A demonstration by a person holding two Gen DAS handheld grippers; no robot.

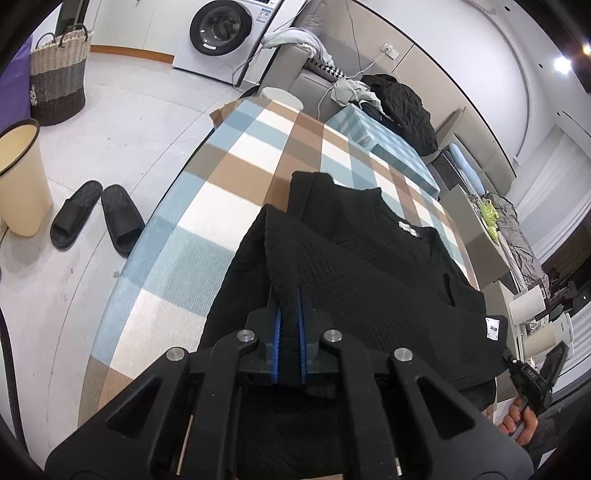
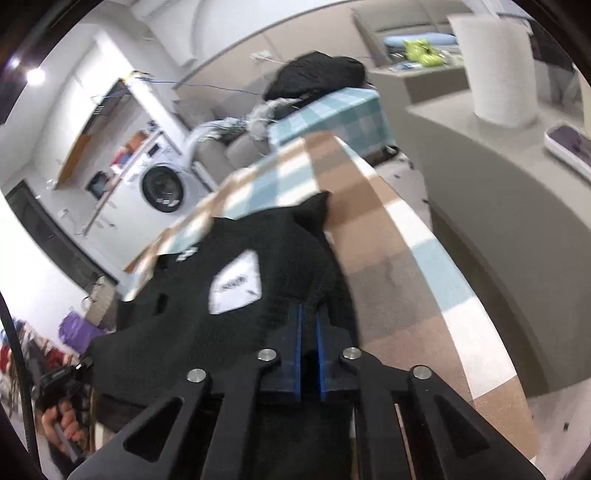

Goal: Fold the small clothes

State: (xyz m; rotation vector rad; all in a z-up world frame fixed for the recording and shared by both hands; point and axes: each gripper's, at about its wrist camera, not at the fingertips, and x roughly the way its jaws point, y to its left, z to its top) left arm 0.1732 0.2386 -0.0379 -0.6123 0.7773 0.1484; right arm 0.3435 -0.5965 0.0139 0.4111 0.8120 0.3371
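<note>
I am holding a two-finger claw in each hand over a table covered by a checked cloth (image 1: 236,155) in blue, tan and white. A black knitted garment (image 1: 373,258) is lying on the near part of that cloth, partly folded over itself, with a small white label (image 1: 492,327) at one edge. My left claw (image 1: 290,314) is clamped on a fold of the black knit, its blue-lined fingers pressing the fabric between them. My right claw (image 2: 309,321) is likewise pinching the garment's edge, its fingers drawn together on the cloth just below a large white tag (image 2: 236,283); this view is blurred. Slippers (image 1: 98,218) and a cream bin (image 1: 22,177) are sitting on the floor, with a washing machine (image 1: 223,35) beyond.
</note>
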